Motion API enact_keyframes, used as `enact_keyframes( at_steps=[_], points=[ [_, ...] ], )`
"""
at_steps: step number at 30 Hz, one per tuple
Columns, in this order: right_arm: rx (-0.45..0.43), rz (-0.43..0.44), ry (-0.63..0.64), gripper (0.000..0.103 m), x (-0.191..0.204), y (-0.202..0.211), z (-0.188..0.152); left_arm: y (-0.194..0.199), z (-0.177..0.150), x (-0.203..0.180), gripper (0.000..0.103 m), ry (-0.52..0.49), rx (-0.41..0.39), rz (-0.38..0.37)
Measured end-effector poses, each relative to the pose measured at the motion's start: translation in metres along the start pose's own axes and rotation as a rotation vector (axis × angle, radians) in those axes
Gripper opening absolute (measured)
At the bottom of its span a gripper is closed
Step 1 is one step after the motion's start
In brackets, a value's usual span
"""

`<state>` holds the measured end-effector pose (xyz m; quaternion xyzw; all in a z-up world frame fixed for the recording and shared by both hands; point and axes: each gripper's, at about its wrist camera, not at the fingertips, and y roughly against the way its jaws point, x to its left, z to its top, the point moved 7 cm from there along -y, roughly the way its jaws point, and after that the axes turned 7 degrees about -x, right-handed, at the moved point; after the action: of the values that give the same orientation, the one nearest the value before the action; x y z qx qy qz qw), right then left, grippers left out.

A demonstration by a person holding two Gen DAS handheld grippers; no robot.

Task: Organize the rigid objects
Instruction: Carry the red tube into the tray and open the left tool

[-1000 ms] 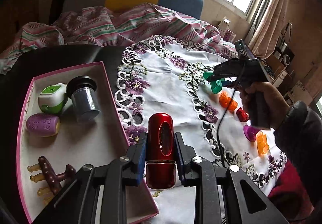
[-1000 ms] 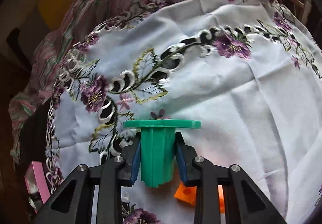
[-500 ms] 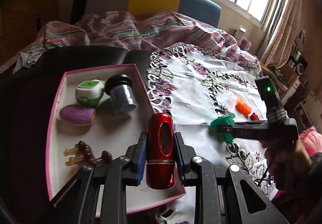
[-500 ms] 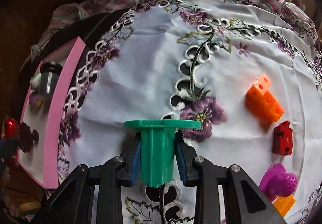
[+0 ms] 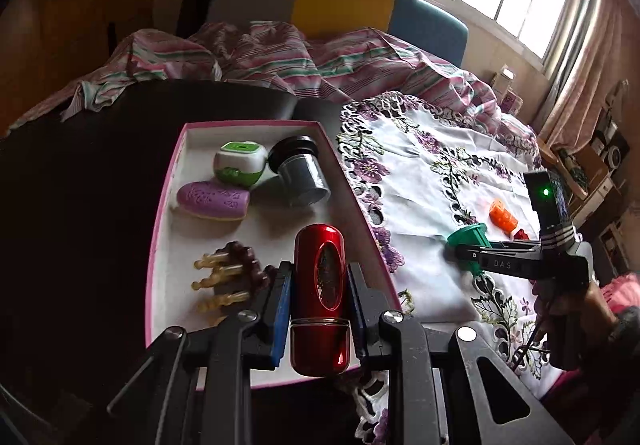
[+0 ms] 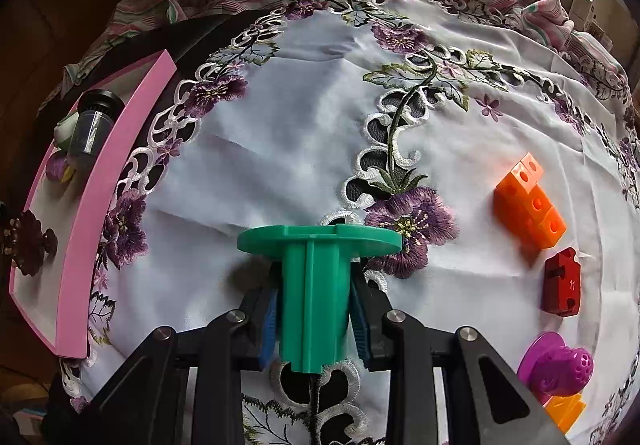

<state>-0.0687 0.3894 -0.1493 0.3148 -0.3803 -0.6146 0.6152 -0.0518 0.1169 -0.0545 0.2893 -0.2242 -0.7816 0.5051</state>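
My left gripper (image 5: 319,293) is shut on a shiny red cylinder (image 5: 320,297) and holds it over the near right part of the pink-rimmed tray (image 5: 160,213). The tray holds a green-white case (image 5: 239,163), a dark jar (image 5: 302,175), a purple case (image 5: 214,200) and a brown massager (image 5: 236,271). My right gripper (image 6: 314,311) is shut on a green spool-shaped piece (image 6: 316,285) above the embroidered white cloth (image 6: 280,149), right of the tray (image 6: 80,213). It also shows in the left wrist view (image 5: 466,245).
On the cloth lie an orange block row (image 6: 528,201), a dark red block (image 6: 562,283), a magenta spool piece (image 6: 558,369) and another orange piece (image 6: 566,411). A striped blanket (image 5: 280,57) is bunched behind the table. The table's left part (image 5: 80,205) is dark.
My left gripper has moved left and now holds the red cylinder over the tray. My right gripper has swung left with the green piece, towards the tray.
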Motion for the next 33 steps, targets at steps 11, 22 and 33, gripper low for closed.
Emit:
enact_keyframes(
  at_steps=[11,22,33],
  points=[
    [-0.004,-0.012,0.031,0.03,0.0,-0.001,-0.004,0.008,0.033,0.09,0.026,0.153,-0.048,0.111],
    [-0.01,-0.018,0.033,0.03,0.0,-0.002,-0.005,-0.065,0.043,0.093,0.026,0.092,0.073,0.117],
    [-0.011,-0.017,0.031,0.03,0.0,-0.003,-0.005,-0.063,0.029,0.098,0.032,0.102,0.055,0.174]
  ],
)
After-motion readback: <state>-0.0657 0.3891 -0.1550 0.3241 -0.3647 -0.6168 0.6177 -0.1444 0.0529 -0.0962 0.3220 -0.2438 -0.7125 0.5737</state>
